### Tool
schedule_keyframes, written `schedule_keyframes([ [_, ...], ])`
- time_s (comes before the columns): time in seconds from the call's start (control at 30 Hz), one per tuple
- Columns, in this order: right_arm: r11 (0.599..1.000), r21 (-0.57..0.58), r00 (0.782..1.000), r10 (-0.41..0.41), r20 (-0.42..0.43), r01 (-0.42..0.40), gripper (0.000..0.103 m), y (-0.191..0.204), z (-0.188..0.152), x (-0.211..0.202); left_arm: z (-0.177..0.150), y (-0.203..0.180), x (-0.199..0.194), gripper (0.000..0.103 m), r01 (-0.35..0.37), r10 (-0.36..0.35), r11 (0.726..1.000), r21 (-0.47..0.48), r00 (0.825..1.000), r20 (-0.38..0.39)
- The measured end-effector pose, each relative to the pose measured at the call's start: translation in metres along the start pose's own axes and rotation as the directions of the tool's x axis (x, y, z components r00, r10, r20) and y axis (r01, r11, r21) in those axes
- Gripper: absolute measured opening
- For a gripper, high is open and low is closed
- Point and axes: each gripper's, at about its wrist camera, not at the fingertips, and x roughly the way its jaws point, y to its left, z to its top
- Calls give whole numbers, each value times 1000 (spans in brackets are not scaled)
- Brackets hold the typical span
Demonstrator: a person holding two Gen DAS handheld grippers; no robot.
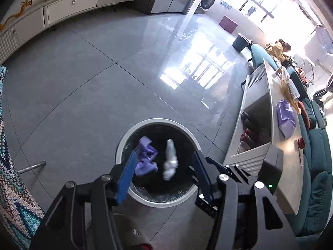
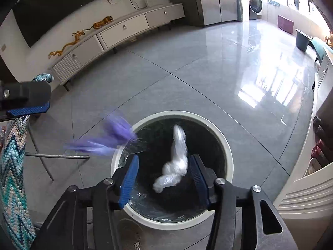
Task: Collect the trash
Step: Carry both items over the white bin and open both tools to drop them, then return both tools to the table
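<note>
A round white-rimmed trash bin with a black liner stands on the grey floor below both grippers; it also shows in the right wrist view. My left gripper is open above it, and a crumpled purple bag is loose between its fingers over the bin. My right gripper is open over the bin, with a crumpled white plastic wad loose between its fingers. The purple bag is motion-blurred at the bin's left rim in the right wrist view. The white wad also shows in the left wrist view.
A knitted zigzag fabric hangs at the left over a metal chair frame. A grey coffee table with a purple bag and a teal sofa stand at the right. A white TV cabinet lines the far wall.
</note>
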Motion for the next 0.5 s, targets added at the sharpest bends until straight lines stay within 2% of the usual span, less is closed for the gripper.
schedule_keyframes([
  [0.1,1000,5,1000,-13,-2,13,57,1,-3,-3,-2,2,-9,54,19,-19,1000,-3,1000,25],
  [0.23,1000,6,1000,-11,21,11,58,2,2,-16,-10,10,-37,54,-24,24,1000,-3,994,106],
  [0.4,1000,-6,995,21,102,-20,58,19,16,-55,-25,23,-85,54,-108,104,994,14,980,170],
  [0.5,998,-33,984,54,169,-49,58,40,24,-89,-35,29,-118,54,-133,128,991,10,969,212],
])
